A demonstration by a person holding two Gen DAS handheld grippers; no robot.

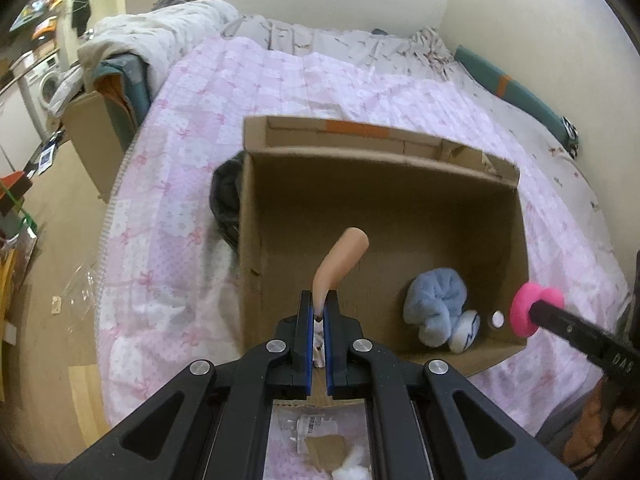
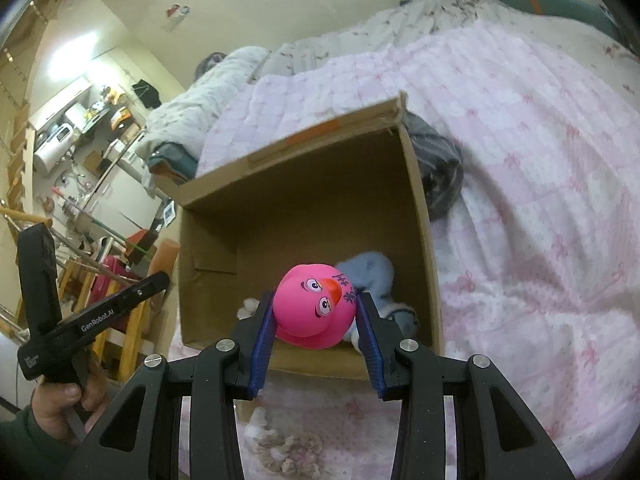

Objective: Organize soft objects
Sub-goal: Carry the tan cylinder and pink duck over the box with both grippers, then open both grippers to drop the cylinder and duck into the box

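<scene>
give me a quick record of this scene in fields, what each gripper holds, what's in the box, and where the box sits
left gripper: shut on a peach soft toy, over the box's near edge
right gripper: shut on a pink duck, over the box
cardboard box: open, on the pink quilt
in box: light blue plush
beside box: dark cloth against its outer wall

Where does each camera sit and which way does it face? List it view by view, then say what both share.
Left wrist: sits on the left gripper, looking along its fingers into the cardboard box on the bed; it is shut on a peach soft piece; the right gripper tip intrudes at right.
Right wrist: sits on the right gripper, looking into the box from its other side; it is shut on the pink duck; the person's left hand shows.
Shared: box, duck, blue plush, pink quilt.
</scene>
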